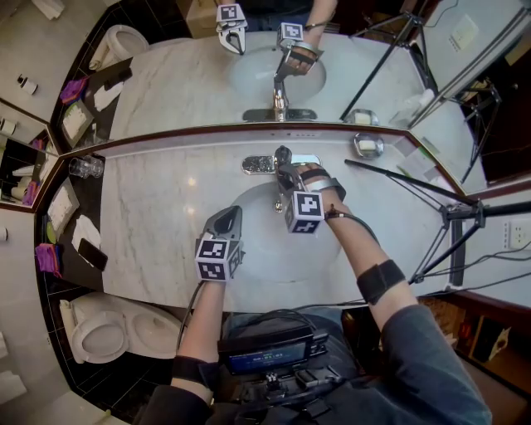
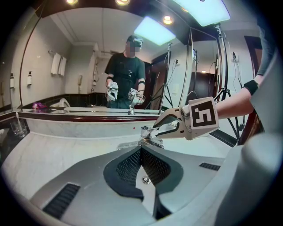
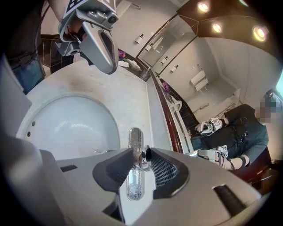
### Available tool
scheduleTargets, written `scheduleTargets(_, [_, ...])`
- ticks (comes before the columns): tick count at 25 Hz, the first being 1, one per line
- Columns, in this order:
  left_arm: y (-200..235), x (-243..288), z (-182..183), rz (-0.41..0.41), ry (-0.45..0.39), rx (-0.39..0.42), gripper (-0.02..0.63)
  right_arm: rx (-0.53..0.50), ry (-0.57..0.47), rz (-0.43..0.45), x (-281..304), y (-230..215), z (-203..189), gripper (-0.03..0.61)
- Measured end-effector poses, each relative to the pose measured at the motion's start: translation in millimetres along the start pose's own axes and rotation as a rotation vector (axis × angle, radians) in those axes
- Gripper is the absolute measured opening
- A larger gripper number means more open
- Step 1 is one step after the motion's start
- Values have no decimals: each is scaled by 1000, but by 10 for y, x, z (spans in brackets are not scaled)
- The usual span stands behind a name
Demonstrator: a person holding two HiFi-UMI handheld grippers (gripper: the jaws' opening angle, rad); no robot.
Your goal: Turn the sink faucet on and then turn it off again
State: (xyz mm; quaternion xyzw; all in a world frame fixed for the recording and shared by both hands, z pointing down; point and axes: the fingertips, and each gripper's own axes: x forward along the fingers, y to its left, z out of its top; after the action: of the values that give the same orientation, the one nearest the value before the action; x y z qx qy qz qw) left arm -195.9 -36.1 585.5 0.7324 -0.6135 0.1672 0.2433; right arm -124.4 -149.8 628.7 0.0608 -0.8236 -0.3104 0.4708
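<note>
Two grippers hang over the marble counter (image 1: 166, 216). At the back edge of its basin (image 1: 249, 203) stands the chrome faucet (image 1: 270, 163), probably stiff and slick. The right gripper (image 3: 140, 162) pinches its small lever (image 3: 142, 158), the sensible hold. The left gripper (image 1: 231, 217), jaws together and empty, hovers at the basin's front edge.

Bright ceiling lights (image 2: 201, 9) (fisheye-warped edges)

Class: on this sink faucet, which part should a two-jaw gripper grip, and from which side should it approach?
Grip the short chrome lever atop the faucet, from the basin side and above: it stands up narrow, both flanks free for a pad, as the right gripper shows.
</note>
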Motion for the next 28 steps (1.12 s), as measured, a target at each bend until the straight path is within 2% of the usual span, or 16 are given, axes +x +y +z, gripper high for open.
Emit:
scheduleTargets(6, [6, -2, -5, 4, 0, -4, 3, 0, 11, 39, 50, 237, -20, 117])
scheduleTargets(21, [75, -94, -71, 32, 3, -5, 3, 6, 15, 12, 61, 244, -21, 115])
scheduleTargets(28, [115, -174, -72, 42, -9, -7, 3, 144, 17, -32, -104, 244, -53, 107])
